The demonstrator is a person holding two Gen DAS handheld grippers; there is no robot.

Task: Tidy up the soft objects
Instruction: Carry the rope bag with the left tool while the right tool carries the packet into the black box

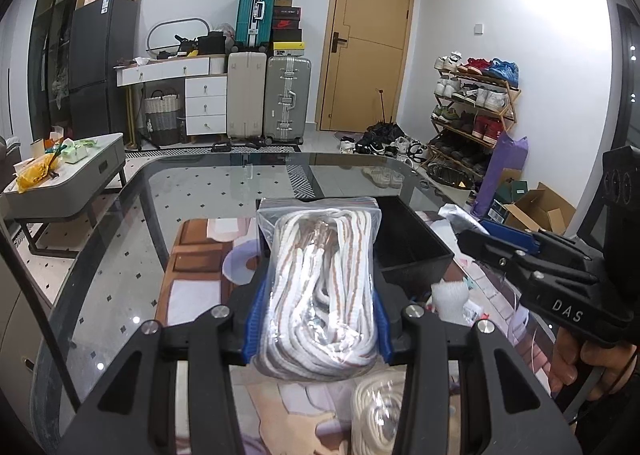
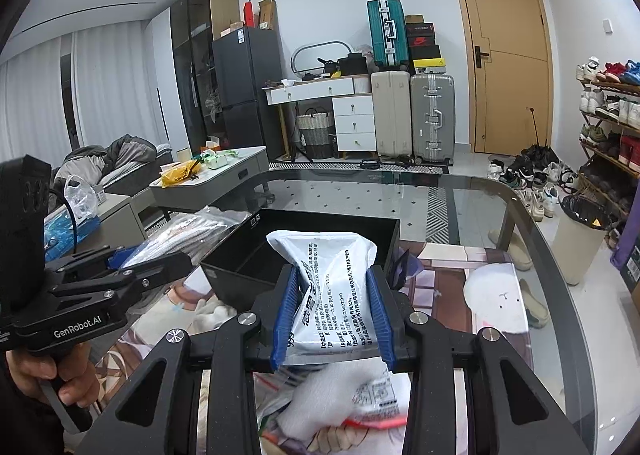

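My left gripper (image 1: 318,287) is shut on a clear zip bag of white and brown rope (image 1: 320,295), held above the glass table. The bag's top reaches the near left rim of an open black box (image 1: 412,251). In the right wrist view, my right gripper (image 2: 332,311) is shut on a white printed packet (image 2: 328,287), lifted just in front of the same black box (image 2: 304,239). The left gripper (image 2: 120,267) with its rope bag shows at the left of that view. The right gripper (image 1: 520,255) shows at the right edge of the left wrist view.
A second bag of cream rope (image 1: 376,411) lies below my left gripper. White foam wrap (image 1: 448,295) and more plastic bags (image 2: 340,411) lie on the patterned mat. The glass table's edge (image 2: 532,215) curves round the far side. Suitcases, a shoe rack and a door stand beyond.
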